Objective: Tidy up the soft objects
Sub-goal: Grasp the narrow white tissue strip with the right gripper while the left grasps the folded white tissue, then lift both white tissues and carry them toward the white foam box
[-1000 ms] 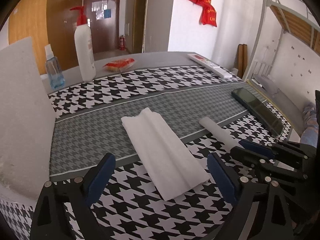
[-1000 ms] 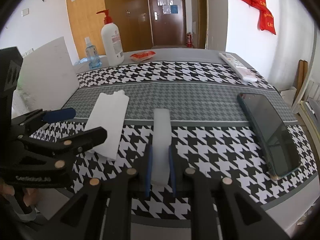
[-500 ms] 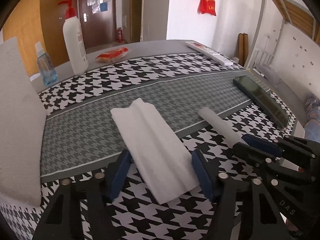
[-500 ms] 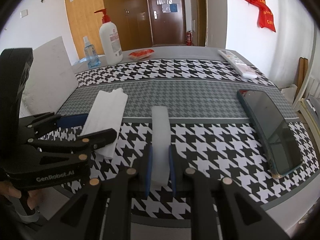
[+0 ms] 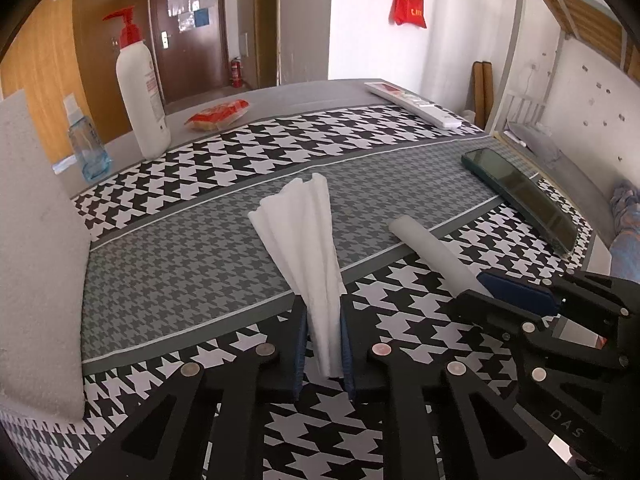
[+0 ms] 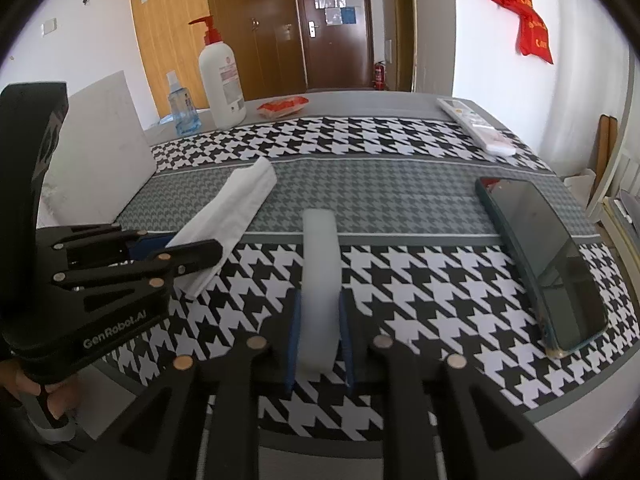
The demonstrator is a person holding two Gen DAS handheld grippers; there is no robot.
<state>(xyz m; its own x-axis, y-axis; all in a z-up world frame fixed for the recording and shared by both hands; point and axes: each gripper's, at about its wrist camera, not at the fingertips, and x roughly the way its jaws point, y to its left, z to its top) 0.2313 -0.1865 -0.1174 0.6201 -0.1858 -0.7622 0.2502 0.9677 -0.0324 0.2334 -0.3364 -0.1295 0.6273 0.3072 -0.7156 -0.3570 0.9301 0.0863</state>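
Left fingers (image 5: 323, 340) just closing, pinching the near end of the folded tissue (image 5: 304, 240), now bunched on the desk (image 5: 180, 256). Right fingers (image 6: 319, 332) clamp the foam strip (image 6: 320, 264). Lift slowly, evenly, so neither slips.

Left claw (image 5: 323, 344) — pads pinching folded white sheet (image 5: 304, 232)

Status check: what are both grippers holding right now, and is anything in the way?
Left gripper just closed, pinching folded tissue. Right gripper clamps foam strip. Phone nearby, clear.
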